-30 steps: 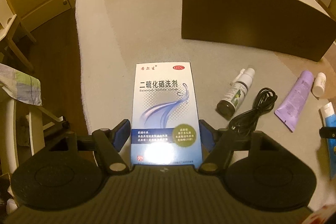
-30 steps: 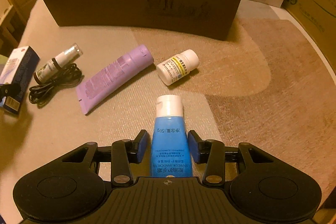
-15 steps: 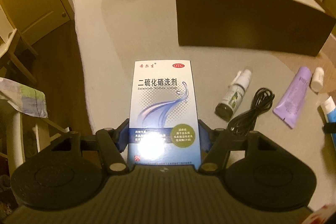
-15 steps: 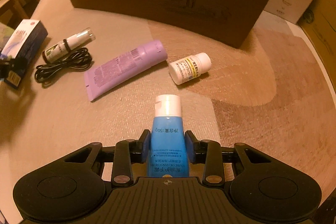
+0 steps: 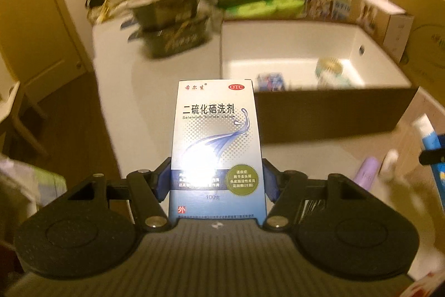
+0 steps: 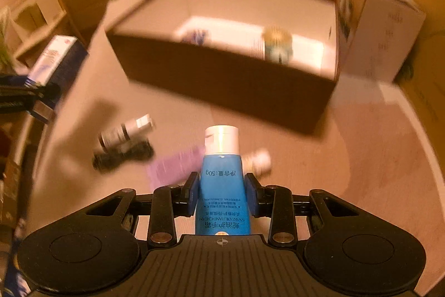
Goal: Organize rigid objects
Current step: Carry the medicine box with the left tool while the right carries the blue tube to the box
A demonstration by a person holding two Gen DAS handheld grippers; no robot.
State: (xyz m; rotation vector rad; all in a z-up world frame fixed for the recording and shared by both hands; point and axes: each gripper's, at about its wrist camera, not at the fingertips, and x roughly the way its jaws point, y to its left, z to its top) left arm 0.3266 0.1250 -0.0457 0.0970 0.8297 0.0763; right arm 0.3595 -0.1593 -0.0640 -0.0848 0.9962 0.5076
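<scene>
Dim, warm yellow light; backgrounds smear with motion blur and fisheye edges bend. Glare whitens the glossy blue-and-white cardboard medicine box. Soft shadows fall on the beige tabletop.

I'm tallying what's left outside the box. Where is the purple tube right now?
In the right wrist view the purple tube lies on the table, just left of the held blue tube, beside the black cable.
</scene>
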